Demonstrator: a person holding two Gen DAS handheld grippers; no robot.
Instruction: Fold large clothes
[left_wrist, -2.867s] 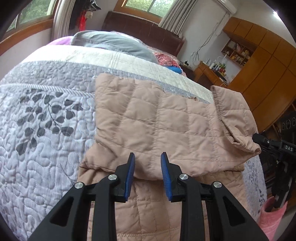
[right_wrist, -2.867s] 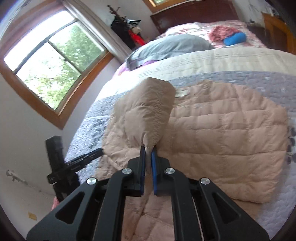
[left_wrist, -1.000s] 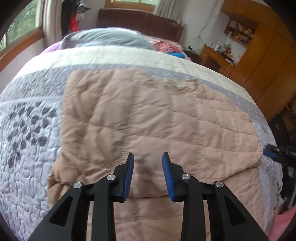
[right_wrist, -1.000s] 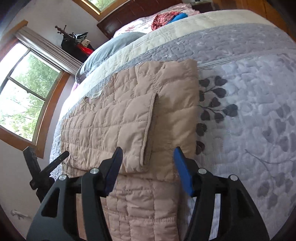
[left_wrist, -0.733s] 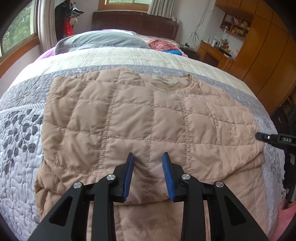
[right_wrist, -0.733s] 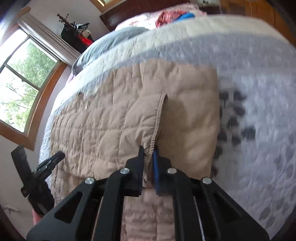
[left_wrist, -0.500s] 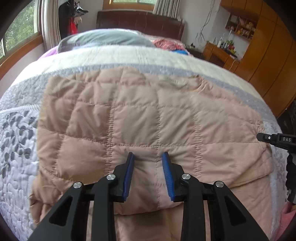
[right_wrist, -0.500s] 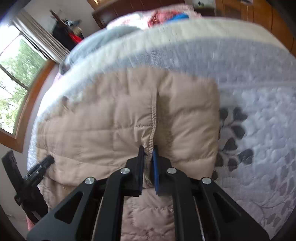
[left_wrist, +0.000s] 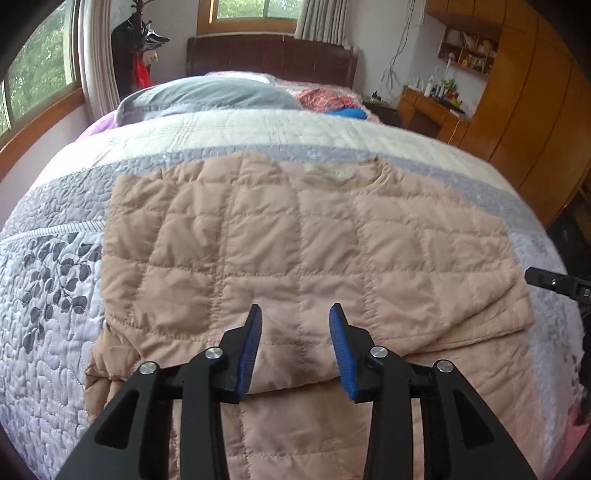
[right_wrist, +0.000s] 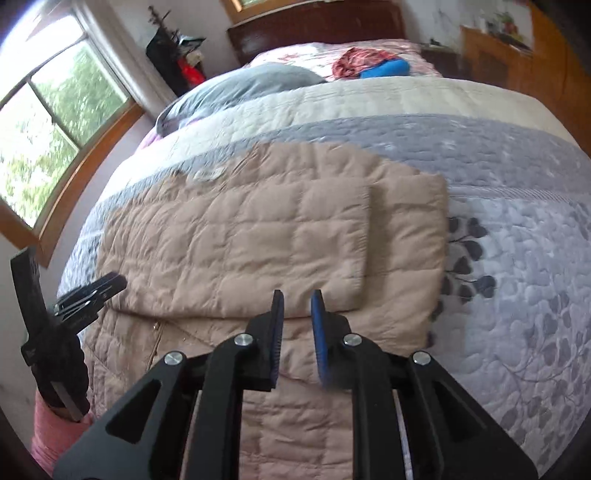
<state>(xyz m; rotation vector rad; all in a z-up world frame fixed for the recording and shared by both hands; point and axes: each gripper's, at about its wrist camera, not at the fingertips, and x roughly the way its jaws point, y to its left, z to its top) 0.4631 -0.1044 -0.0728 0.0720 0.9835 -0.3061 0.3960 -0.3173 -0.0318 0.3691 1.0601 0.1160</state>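
Note:
A tan quilted jacket (left_wrist: 280, 251) lies flat on the bed, both sleeves folded across its body, collar toward the pillows. My left gripper (left_wrist: 295, 332) is open and empty, hovering over the lower edge of the folded sleeve. In the right wrist view the jacket (right_wrist: 236, 251) shows the folded sleeve panel (right_wrist: 325, 236) on top. My right gripper (right_wrist: 297, 314) is open with a narrow gap and holds nothing, just above that panel's lower edge.
The jacket rests on a grey and lavender quilted bedspread (left_wrist: 51, 280) with a leaf print. A grey pillow (left_wrist: 207, 96) and red and blue clothes (left_wrist: 332, 101) lie by the headboard. A black tripod (right_wrist: 48, 325) stands off the bed. Wooden wardrobes (left_wrist: 524, 103) line the wall.
My right gripper has let go of the sleeve edge and opened slightly; the sleeve now lies flat on the jacket. My left gripper stays open and has pulled back a little.

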